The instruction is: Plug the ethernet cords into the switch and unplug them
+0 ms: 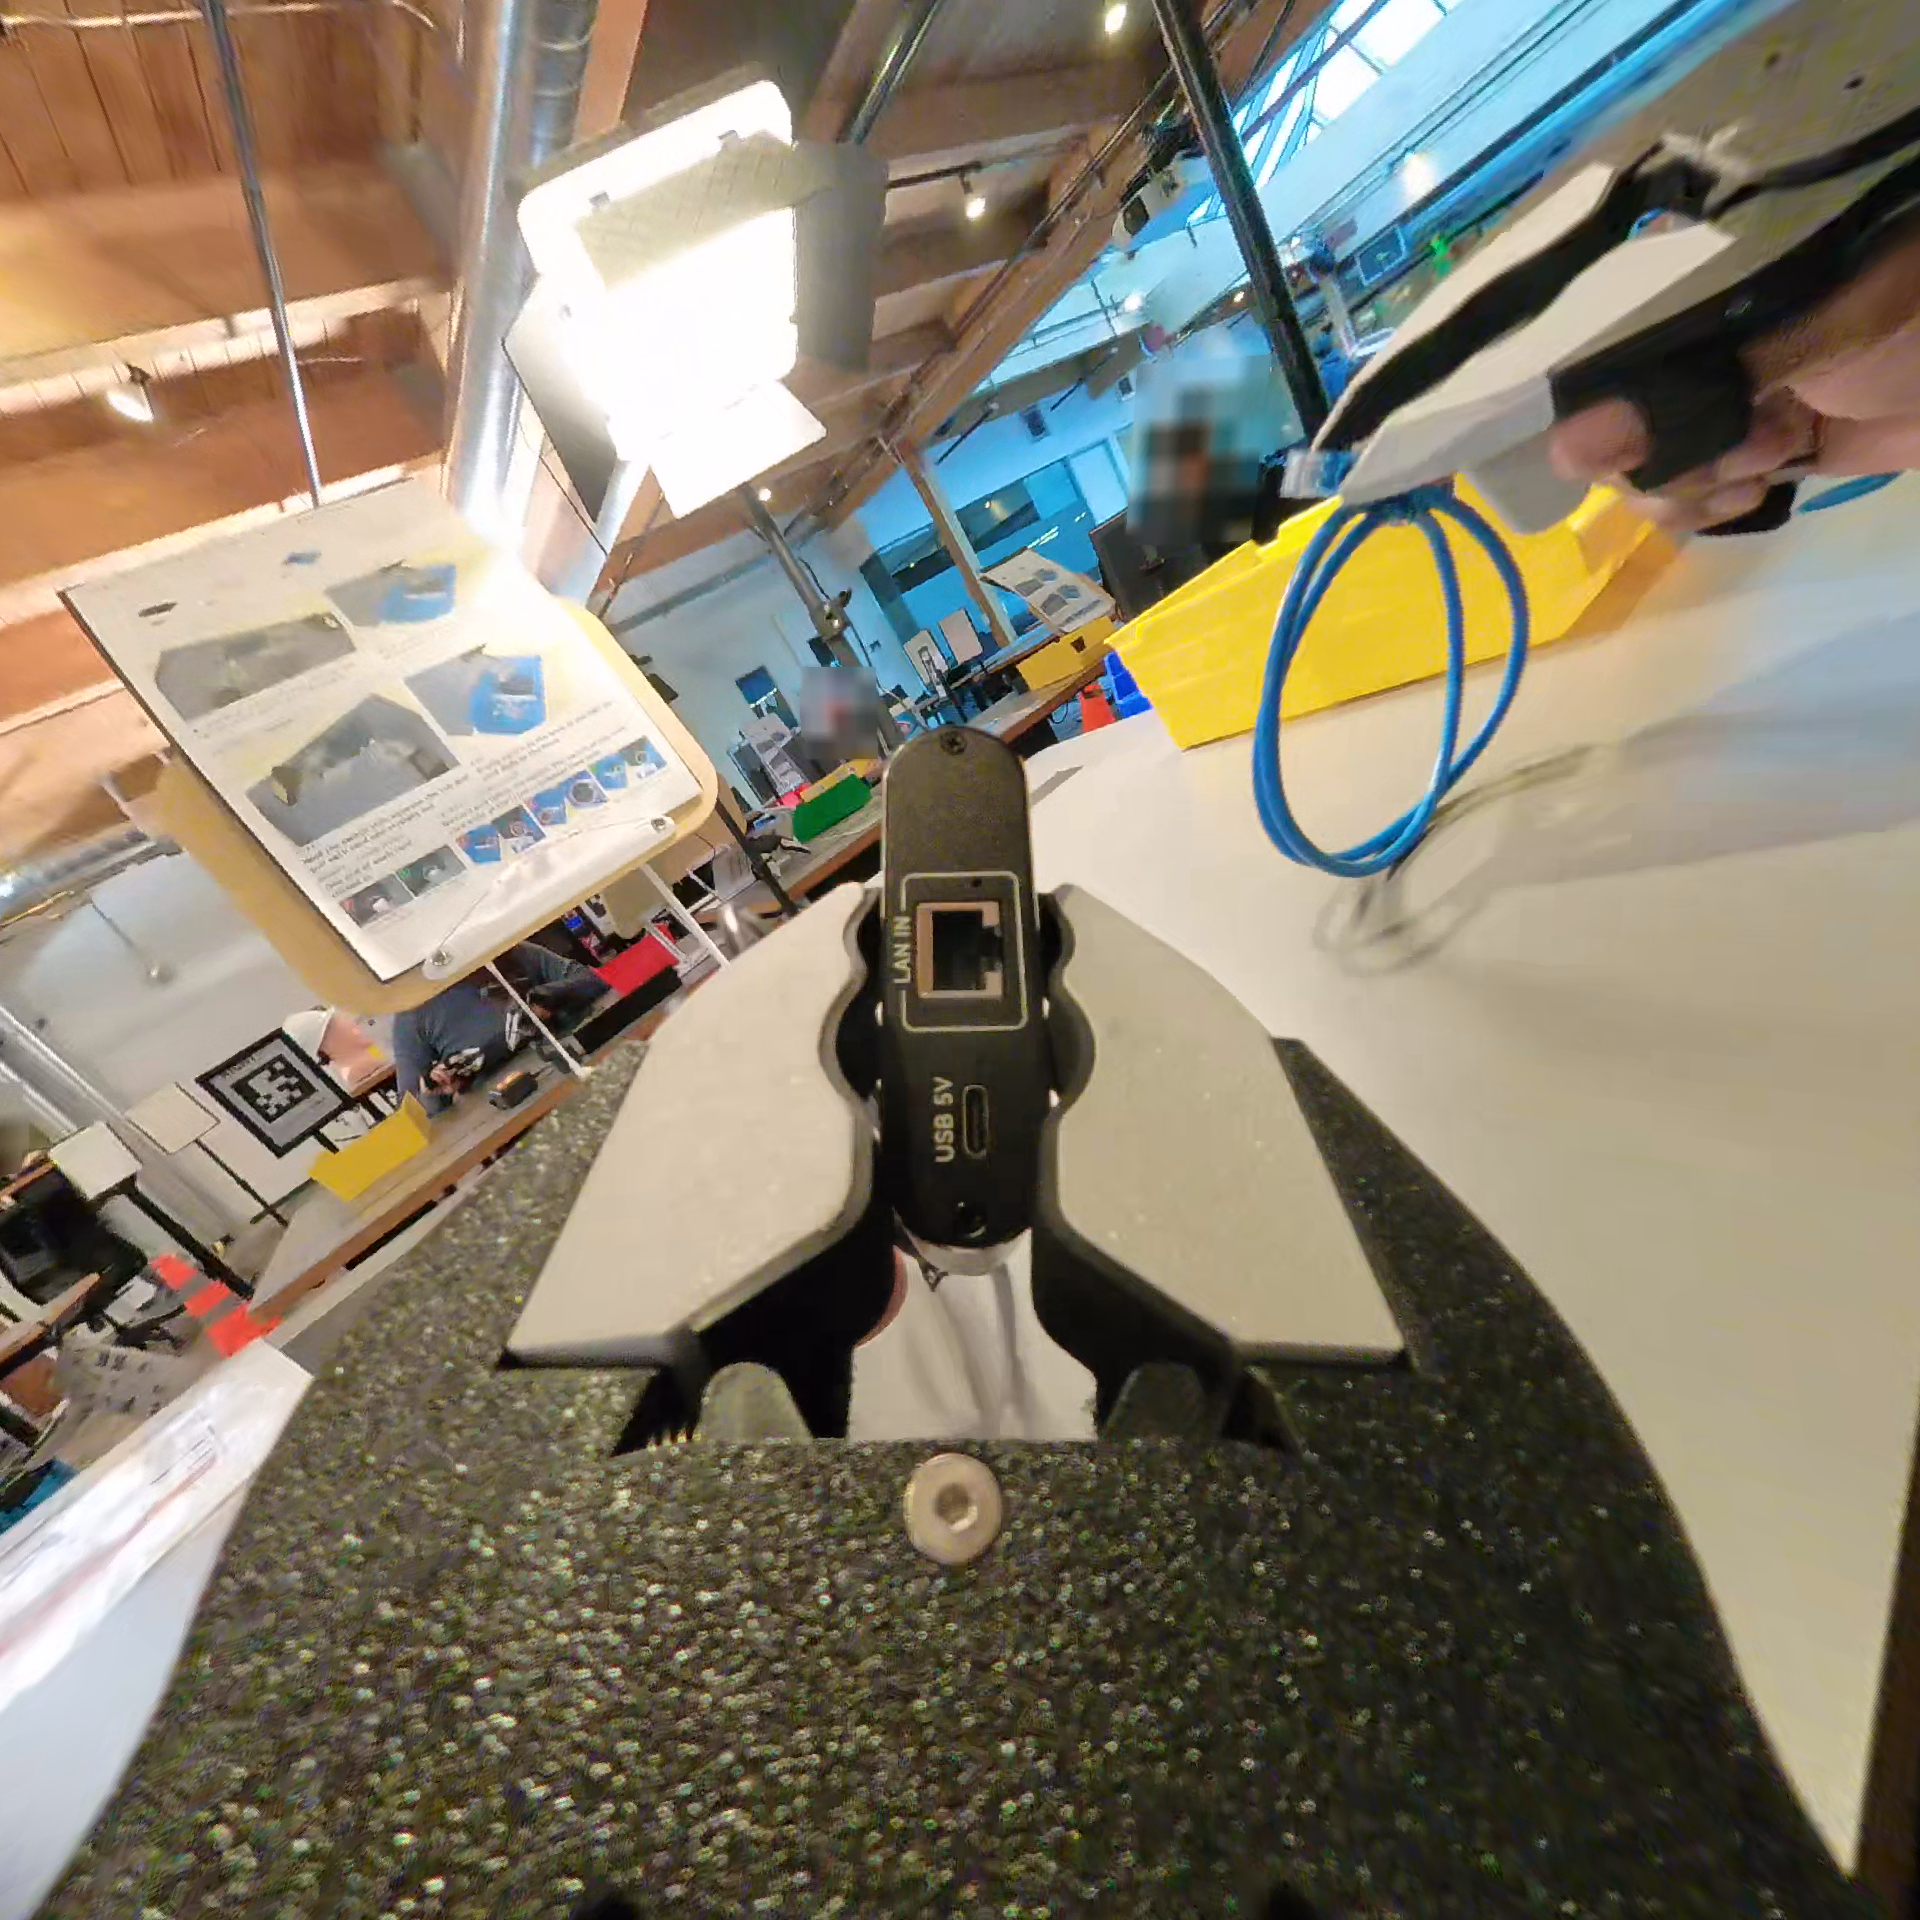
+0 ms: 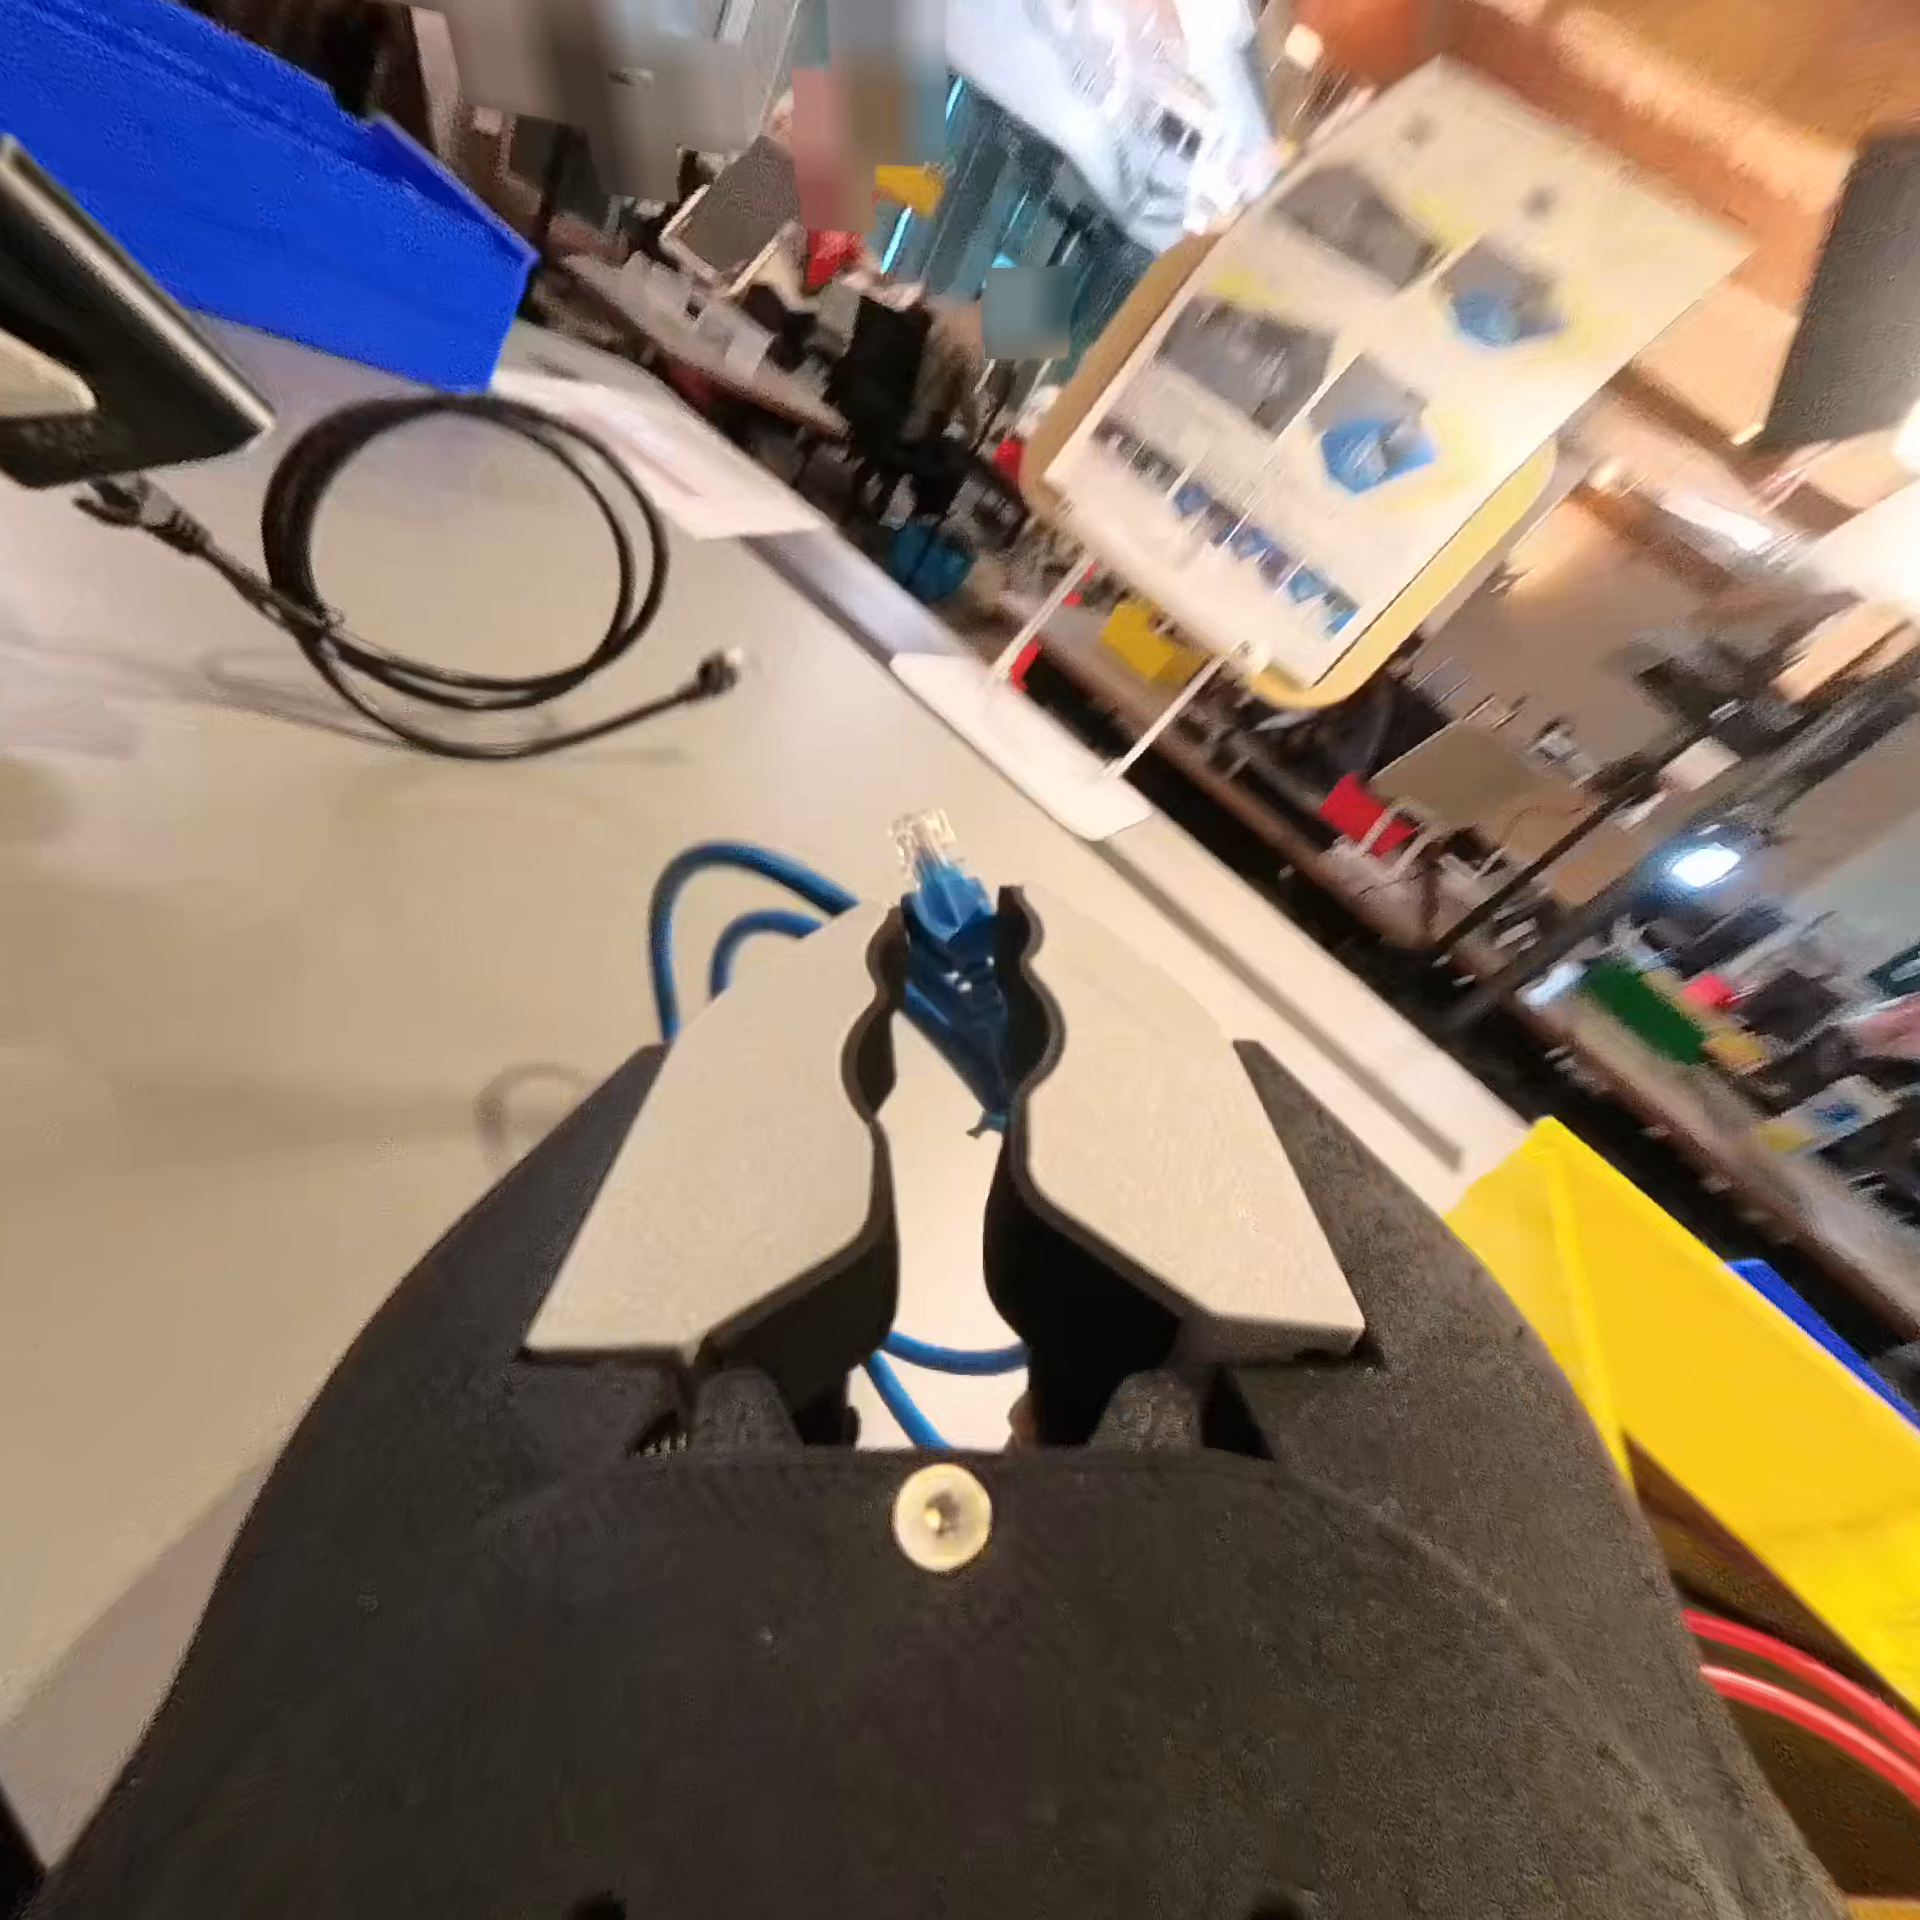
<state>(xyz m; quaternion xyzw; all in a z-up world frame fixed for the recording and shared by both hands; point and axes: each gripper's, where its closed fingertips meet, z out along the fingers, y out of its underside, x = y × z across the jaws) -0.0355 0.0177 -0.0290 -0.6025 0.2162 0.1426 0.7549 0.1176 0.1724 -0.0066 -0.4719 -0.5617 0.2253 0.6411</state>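
My left gripper (image 1: 958, 914) is shut on a small black switch (image 1: 954, 977), held upright with its end face toward the camera; the ethernet socket (image 1: 961, 948) on that face is empty. My right gripper (image 2: 940, 914) is shut on the blue ethernet cord's boot (image 2: 951, 961), its clear plug (image 2: 923, 836) sticking out past the fingertips. In the left wrist view the right gripper (image 1: 1340, 462) is up at the right, apart from the switch, with the blue cord's loops (image 1: 1382, 686) hanging to the white table (image 1: 1558, 1039). A black ethernet cord (image 2: 457, 582) lies coiled on the table at far left.
Yellow bins (image 1: 1382, 623) stand behind the blue cord, and one (image 2: 1683, 1382) is close on the right. A blue bin (image 2: 239, 197) stands at the table's far left. An instruction board (image 1: 384, 727) on a stand rises past the table's edge. A lamp (image 1: 675, 291) shines above. My right fingertips sit around 20 cm from my left ones.
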